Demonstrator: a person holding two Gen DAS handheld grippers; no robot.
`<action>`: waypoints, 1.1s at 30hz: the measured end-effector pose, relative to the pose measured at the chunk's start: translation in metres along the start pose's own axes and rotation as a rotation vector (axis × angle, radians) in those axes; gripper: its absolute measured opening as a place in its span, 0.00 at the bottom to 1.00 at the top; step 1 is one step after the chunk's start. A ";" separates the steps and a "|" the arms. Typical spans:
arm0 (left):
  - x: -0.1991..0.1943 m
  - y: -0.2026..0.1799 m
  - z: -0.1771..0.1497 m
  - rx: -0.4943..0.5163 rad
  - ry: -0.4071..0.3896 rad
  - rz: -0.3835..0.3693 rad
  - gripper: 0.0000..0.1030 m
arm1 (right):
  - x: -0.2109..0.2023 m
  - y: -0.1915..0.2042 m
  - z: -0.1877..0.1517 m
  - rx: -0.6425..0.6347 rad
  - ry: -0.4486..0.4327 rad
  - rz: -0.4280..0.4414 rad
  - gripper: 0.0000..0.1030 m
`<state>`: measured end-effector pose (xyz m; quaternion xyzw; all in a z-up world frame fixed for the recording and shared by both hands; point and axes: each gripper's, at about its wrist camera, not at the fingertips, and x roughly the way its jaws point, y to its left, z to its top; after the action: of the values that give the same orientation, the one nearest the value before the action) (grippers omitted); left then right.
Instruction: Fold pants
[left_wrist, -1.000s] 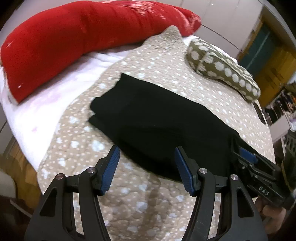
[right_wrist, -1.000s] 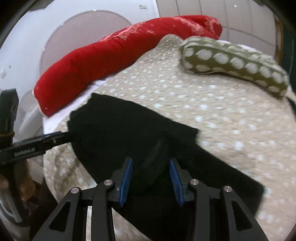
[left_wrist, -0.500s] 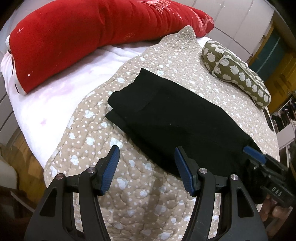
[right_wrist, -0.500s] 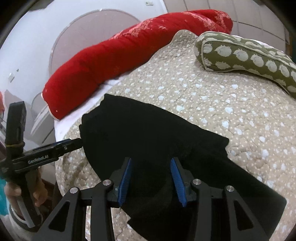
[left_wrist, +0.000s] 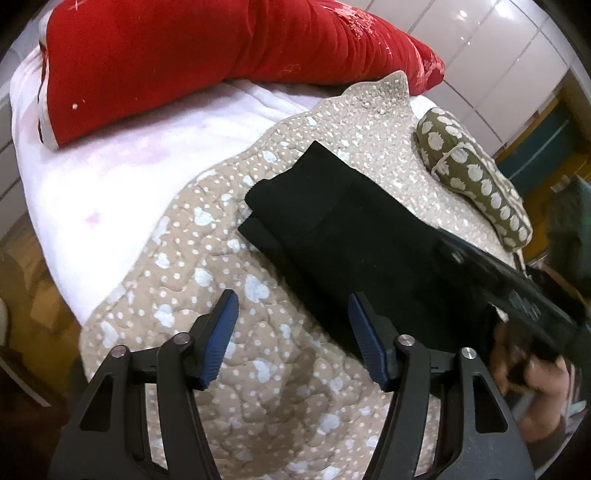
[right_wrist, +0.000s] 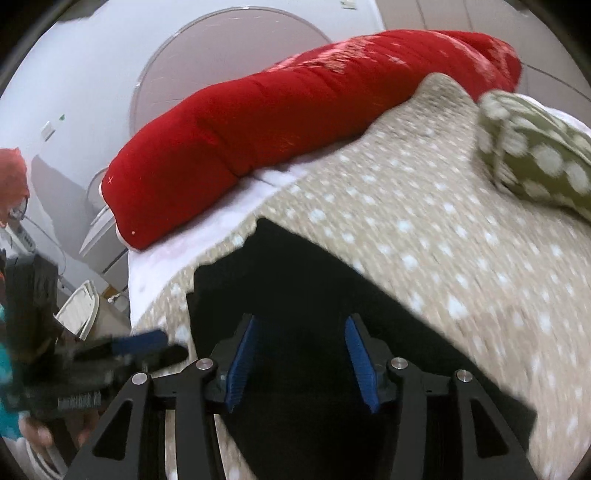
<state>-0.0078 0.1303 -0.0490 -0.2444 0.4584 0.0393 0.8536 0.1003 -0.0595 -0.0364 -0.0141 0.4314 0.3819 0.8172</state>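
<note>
Pants (left_wrist: 343, 236): we see them folded in a black strip on the quilt (left_wrist: 207, 266), kept flat for another fold.
Left tongs (left_wrist: 291, 332): spread wide, empty, beside the near edge.
Right tongs (right_wrist: 299, 354): wide, empty, above the cloth.

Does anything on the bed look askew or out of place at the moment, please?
Only slightly: the folded black pants have layers that do not line up, the lower layer's edge sticking out at the near end. Both grippers are open and hold nothing.
</note>
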 end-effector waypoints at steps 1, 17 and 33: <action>0.000 0.000 0.000 -0.002 -0.001 -0.017 0.73 | 0.007 0.000 0.007 -0.004 0.005 -0.002 0.46; 0.028 -0.005 0.015 -0.012 -0.007 -0.052 0.82 | 0.102 0.002 0.069 -0.148 0.159 0.026 0.47; -0.035 -0.069 -0.007 0.279 -0.242 -0.244 0.18 | -0.029 -0.006 0.042 0.005 -0.168 0.122 0.12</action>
<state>-0.0134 0.0717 0.0027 -0.1710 0.3206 -0.0992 0.9264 0.1236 -0.0668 0.0084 0.0464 0.3623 0.4297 0.8258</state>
